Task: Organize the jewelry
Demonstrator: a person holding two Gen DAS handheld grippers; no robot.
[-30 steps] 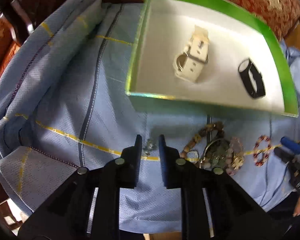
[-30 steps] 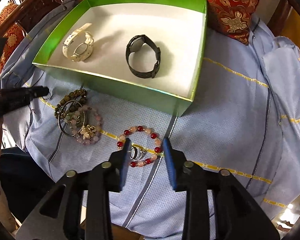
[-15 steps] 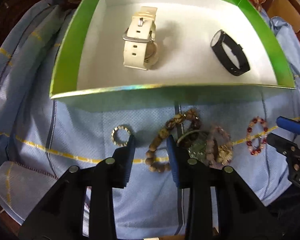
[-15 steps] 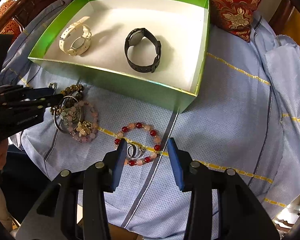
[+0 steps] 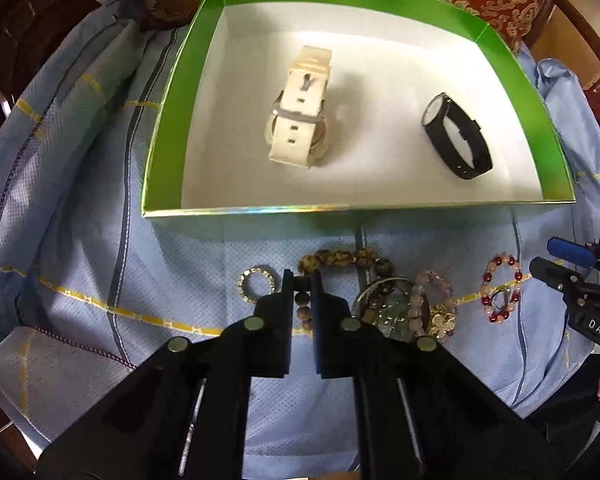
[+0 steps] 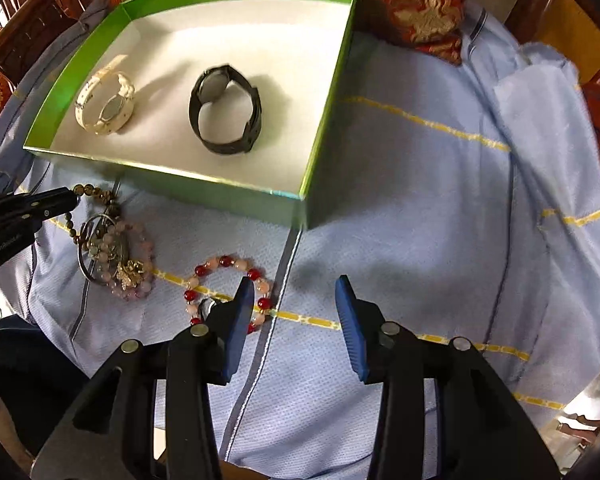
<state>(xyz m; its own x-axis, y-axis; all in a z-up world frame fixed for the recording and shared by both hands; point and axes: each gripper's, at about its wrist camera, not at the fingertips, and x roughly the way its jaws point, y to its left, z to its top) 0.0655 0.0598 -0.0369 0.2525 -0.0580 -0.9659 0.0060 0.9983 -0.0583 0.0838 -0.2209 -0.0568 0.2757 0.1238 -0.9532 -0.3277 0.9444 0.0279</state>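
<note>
Left tongs (image 5: 302,280): jaws nearly together, clamped on the brown bead bracelet (image 5: 342,258); gold ring (image 5: 258,283) just left of the tips
Right tongs (image 6: 296,300): jaws wide apart, holding nothing; red bracelet (image 6: 226,288) under the left finger
Pile (image 6: 112,256): tangled bangle and pink beads touching the brown strand
Risk: lifting may drag the pile along; beads may slip from the narrow pinch
Box (image 5: 172,120): beyond; white watch (image 5: 300,110) and black watch (image 5: 456,138) inside
Surface: creased blue cloth (image 6: 420,200); red cushion (image 6: 420,0) behind
</note>
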